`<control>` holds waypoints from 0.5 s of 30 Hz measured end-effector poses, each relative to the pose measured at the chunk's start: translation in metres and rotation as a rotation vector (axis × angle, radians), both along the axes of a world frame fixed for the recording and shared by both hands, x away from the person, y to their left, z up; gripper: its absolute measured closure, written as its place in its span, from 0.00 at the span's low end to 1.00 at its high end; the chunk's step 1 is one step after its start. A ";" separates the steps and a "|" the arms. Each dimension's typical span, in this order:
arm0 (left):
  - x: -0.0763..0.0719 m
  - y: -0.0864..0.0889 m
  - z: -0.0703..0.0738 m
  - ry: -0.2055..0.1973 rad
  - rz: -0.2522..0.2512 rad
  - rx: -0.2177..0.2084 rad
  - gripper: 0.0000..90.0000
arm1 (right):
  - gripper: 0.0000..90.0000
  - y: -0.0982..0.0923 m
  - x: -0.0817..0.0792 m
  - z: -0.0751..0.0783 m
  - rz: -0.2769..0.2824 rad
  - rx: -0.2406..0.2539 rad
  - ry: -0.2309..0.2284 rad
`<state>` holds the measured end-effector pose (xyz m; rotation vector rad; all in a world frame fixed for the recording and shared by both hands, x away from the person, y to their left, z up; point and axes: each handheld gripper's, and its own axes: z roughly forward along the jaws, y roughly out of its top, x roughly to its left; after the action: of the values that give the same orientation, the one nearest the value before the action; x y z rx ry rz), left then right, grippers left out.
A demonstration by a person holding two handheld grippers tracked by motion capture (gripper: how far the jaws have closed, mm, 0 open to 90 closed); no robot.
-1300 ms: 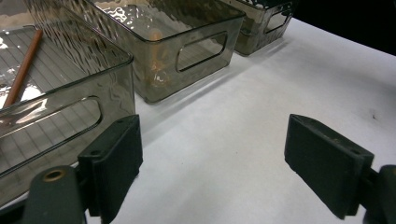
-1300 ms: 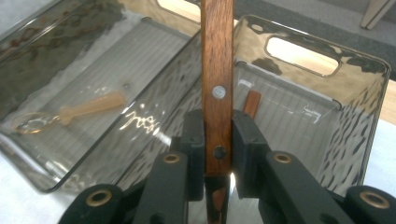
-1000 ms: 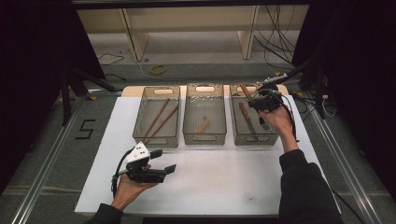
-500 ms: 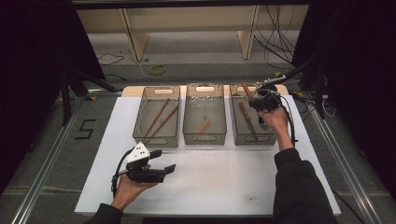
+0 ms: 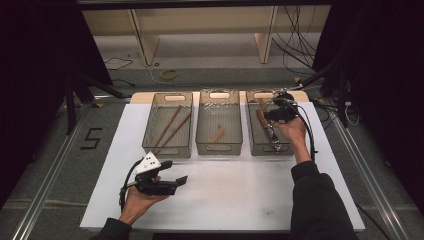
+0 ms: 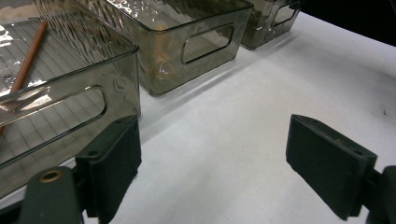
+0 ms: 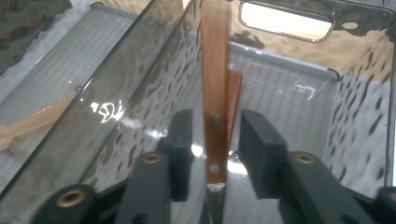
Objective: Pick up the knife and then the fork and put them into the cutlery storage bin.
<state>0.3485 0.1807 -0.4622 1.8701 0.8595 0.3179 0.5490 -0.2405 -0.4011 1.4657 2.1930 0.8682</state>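
Over the right bin point(image 5: 268, 145), the landmark for all that follows, my right gripper point(image 7: 212, 140) hung with its jaws just opened. The wooden-handled knife point(image 7: 215, 93) stood between the pads, but a gap showed on each side, so nothing was pressed; I judge I was letting it go into this bin, because the bins seemed to sort utensils by kind. Its handle pointed to the far wall of the bin, towards the cut-out grip, and the metal part pointed back to me, so the long axis ran along the length of the bin. A second wooden piece point(image 7: 233, 100) lay just beside it. My left gripper point(image 5: 161, 181) rested well apart from the bin, on the white table sheet point(image 6: 243, 154), its jaws wide and empty, waiting.
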 end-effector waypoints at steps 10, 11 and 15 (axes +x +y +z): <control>0.000 0.000 0.000 -0.001 -0.002 -0.004 0.19 | 0.52 -0.001 -0.012 0.012 0.029 0.062 -0.033; 0.000 0.001 0.000 -0.001 -0.002 -0.005 0.19 | 0.49 -0.001 -0.015 0.014 0.037 0.069 -0.039; 0.001 0.001 0.001 0.000 0.001 -0.014 0.19 | 0.42 0.001 -0.030 0.017 0.073 0.095 -0.055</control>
<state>0.3491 0.1819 -0.4615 1.8569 0.8604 0.3118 0.5192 -0.2391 -0.3837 1.3952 2.2041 1.0381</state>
